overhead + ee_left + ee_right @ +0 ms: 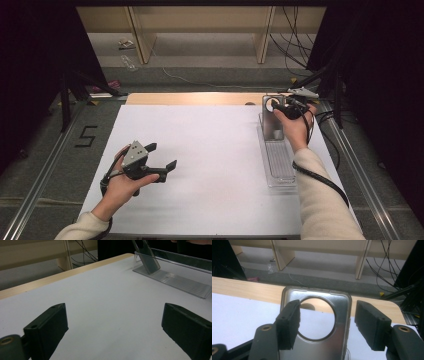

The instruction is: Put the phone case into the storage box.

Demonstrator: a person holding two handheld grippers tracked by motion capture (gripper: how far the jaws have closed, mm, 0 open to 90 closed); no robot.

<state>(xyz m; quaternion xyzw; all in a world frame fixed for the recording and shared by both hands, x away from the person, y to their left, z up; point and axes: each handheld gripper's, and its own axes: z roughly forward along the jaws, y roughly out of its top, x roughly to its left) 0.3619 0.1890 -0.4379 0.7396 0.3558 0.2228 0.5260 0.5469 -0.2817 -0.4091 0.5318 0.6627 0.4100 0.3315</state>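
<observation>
A silvery phone case [272,125] with a round hole near its top stands upright at the far end of a clear ribbed rack [280,167] on the right of the white table. My right gripper [283,106] is at the case's top edge. In the right gripper view its jaws stand apart, one in front of the case [342,340] and the other just off its right edge, and neither pad presses on it; the right gripper [327,306] is open. My left gripper [163,155] hovers open over the bare table at front left, nothing between its jaws [114,308]. The case [147,257] and rack [175,280] lie far ahead of it.
A white sheet [210,165] covers the table, with a wooden strip [190,98] along its far edge. Metal rails [45,170] run down both sides. Beyond the table are wooden shelf legs [142,40] and loose cables [295,45] on the floor.
</observation>
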